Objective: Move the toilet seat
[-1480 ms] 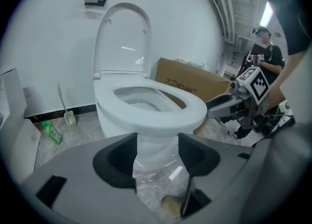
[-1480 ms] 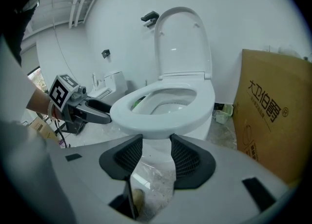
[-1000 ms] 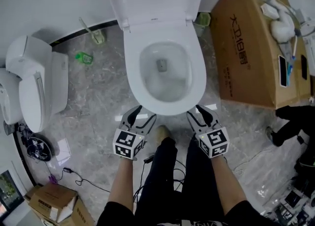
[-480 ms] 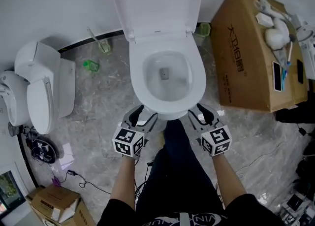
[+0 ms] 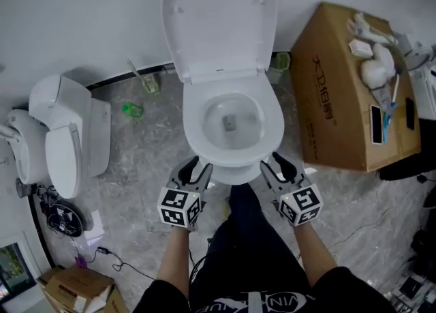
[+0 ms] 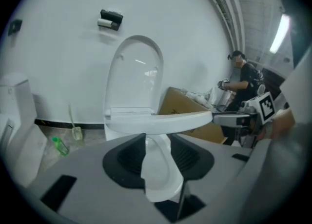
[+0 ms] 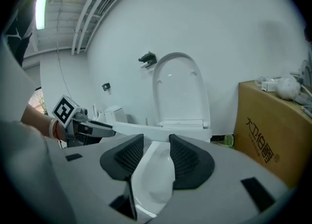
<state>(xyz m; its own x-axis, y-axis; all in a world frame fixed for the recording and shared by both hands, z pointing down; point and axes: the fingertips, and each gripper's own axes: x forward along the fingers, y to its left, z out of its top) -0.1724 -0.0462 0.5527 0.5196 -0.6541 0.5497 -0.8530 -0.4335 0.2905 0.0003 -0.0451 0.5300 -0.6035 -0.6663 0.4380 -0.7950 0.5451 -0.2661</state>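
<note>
Toilet seat (image 5: 193,127): lies flat on the bowl, lid (image 5: 219,18) upright behind; probably stiff, light, slippery plastic; take its front edge. Left gripper (image 5: 196,168): jaws closing, pinching nothing; right gripper (image 5: 274,163): jaws apart, empty.

Cardboard box (image 5: 340,93): at right, on the marble floor (image 5: 136,168).
Box top: white items (image 5: 373,67) and a dark phone (image 5: 376,125).
Second toilet (image 5: 65,142): far left.
Green bottle (image 5: 131,109): lying on the floor.
Small carton (image 5: 71,288): bottom left.
</note>
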